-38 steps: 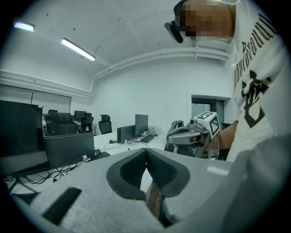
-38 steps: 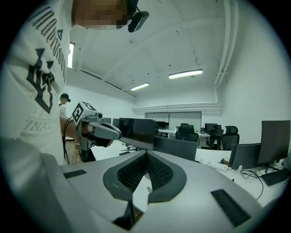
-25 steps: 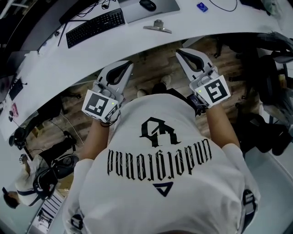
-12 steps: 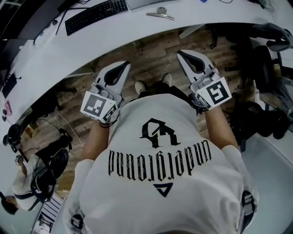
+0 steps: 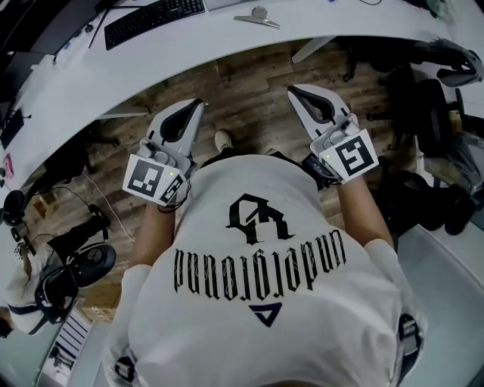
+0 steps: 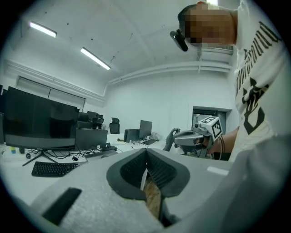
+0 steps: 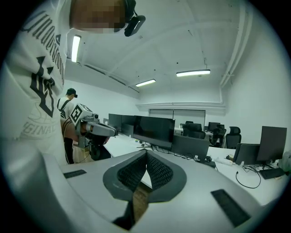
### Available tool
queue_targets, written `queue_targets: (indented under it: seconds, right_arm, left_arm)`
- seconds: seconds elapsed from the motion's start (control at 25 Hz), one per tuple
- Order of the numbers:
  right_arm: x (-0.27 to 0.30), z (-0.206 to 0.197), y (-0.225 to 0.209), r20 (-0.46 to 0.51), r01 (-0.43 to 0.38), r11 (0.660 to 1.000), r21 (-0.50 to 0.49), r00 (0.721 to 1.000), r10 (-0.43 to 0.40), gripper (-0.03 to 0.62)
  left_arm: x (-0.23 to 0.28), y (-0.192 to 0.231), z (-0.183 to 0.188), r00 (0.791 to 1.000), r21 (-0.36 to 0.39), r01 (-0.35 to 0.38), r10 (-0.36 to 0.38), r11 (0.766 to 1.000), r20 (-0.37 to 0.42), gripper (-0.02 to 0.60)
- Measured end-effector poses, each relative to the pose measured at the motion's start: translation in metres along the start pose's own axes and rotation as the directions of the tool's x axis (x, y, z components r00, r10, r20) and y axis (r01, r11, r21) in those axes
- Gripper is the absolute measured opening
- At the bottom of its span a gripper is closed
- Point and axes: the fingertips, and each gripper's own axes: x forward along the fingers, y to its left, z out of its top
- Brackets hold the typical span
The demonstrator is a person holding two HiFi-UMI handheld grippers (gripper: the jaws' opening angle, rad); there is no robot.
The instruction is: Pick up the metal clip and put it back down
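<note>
The metal clip [image 5: 257, 17] lies on the curved white desk [image 5: 227, 41] at the top of the head view, far ahead of both grippers. My left gripper [image 5: 197, 103] is held in front of the chest over the wooden floor, its jaws shut with nothing between them. My right gripper [image 5: 292, 91] is held level with it, also shut and holding nothing. In the left gripper view the jaws [image 6: 146, 150] meet tip to tip, and the right gripper [image 6: 184, 138] shows beyond them. In the right gripper view the jaws [image 7: 146, 151] are closed too.
A black keyboard [image 5: 151, 19] sits on the desk left of the clip. Black office chairs [image 5: 446, 113] stand at the right, with cables and headphones [image 5: 72, 272] on the floor at the left. Monitors [image 7: 152, 132] line the desks.
The desk and clip have slid toward the top of the head view, so both grippers are farther back from the desk edge. Both grippers stayed shut.
</note>
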Motion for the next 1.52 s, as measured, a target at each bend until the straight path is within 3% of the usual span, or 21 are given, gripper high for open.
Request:
queue_targets:
  seconds: [0.12, 0.28, 0.64, 0.92, 1.16, 1.28, 1.52]
  right_arm:
    - [-0.030, -0.011, 0.000, -0.001, -0.025, 1.000, -0.014, 1.000, 0.025, 0.015]
    - [-0.075, -0.028, 0.000, 0.034, -0.057, 0.998, 0.025, 0.998, 0.056, 0.015]
    - [-0.175, -0.069, 0.005, 0.032, -0.098, 0.994, 0.039, 0.995, 0.097, 0.015]
    - [-0.209, -0.085, -0.013, 0.031, -0.102, 0.994, 0.033, 0.994, 0.101, 0.015]
    - [-0.229, -0.071, -0.018, 0.054, -0.111, 0.993, 0.033, 0.993, 0.109, 0.015]
    - [-0.221, -0.069, -0.012, 0.055, -0.112, 0.993, 0.027, 0.992, 0.111, 0.015]
    - [-0.117, -0.043, 0.025, 0.018, -0.113, 0.993, 0.042, 0.993, 0.112, 0.015]
  left_arm:
    - [0.006, -0.027, 0.000, 1.000, 0.009, -0.020, 0.019, 1.000, 0.018, 0.015]
    - [0.019, -0.065, -0.017, 0.998, 0.008, -0.063, 0.063, 0.998, -0.020, 0.015]
    - [0.036, -0.167, -0.042, 0.996, 0.009, -0.073, 0.074, 0.997, -0.049, 0.015]
    - [0.059, -0.197, -0.050, 0.997, -0.003, -0.071, 0.071, 0.997, -0.032, 0.015]
    - [0.063, -0.220, -0.037, 0.996, -0.006, -0.079, 0.079, 0.997, -0.033, 0.014]
    - [0.057, -0.212, -0.037, 0.997, -0.007, -0.078, 0.078, 0.997, -0.026, 0.015]
    - [0.007, -0.111, -0.036, 0.997, -0.048, -0.070, 0.069, 0.996, -0.024, 0.015]
